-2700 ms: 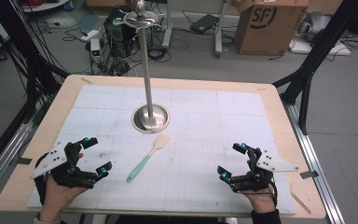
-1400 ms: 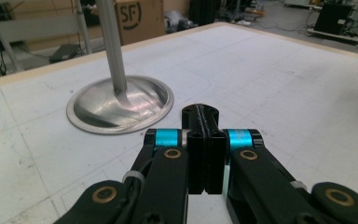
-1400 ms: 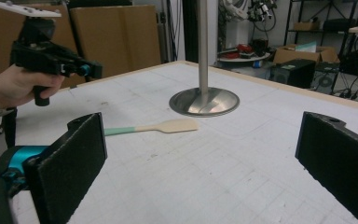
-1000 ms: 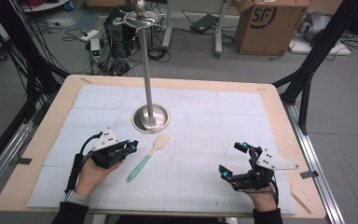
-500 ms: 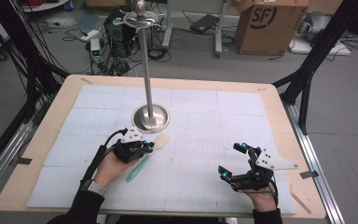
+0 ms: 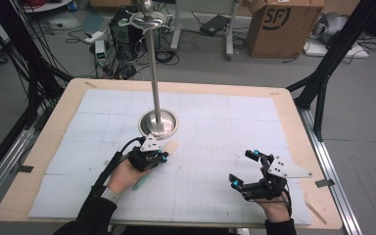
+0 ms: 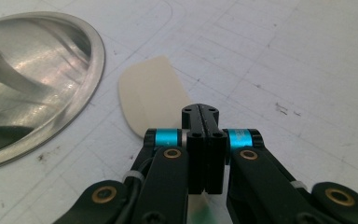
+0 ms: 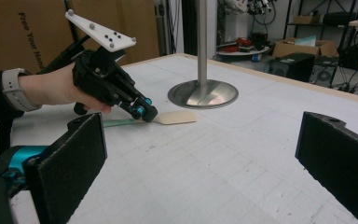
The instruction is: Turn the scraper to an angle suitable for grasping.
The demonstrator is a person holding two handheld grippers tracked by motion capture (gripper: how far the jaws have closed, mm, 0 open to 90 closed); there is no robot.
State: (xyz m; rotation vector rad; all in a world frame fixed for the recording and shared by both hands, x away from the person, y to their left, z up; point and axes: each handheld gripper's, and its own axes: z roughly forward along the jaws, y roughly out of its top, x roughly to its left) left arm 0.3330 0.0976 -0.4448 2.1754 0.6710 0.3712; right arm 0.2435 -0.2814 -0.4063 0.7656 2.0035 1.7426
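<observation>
The left hand-held gripper [image 6: 160,156] sits low over the middle of the bench [image 6: 293,117], a little toward its near edge, with its jaws pressed together so that no gap shows between the pads. Its closed tips come down at the neck of the spatula [image 6: 170,147], where the cream blade meets the green handle; in the left gripper view the jaws [image 7: 204,140] stand shut right above that spot, with the blade [image 7: 151,95] spreading out ahead of them and a sliver of green showing below. Whether the tips press on the spatula or hang just over it I cannot tell. The spatula lies flat on the white gridded mat [image 6: 215,196], its blade pointing toward the far edge of the bench and ending just beside the round steel base of the stand [image 6: 159,125], not touching it. The stand's pole rises straight up from that base. In the right gripper view the left hand-held gripper [image 8: 147,112] tilts down onto the spatula [image 8: 175,117] in front of the stand [image 8: 203,93]. The right hand-held gripper [image 6: 245,169] rests toward the near right corner of the bench, well apart from the spatula, with its jaws spread wide and nothing between them.
</observation>
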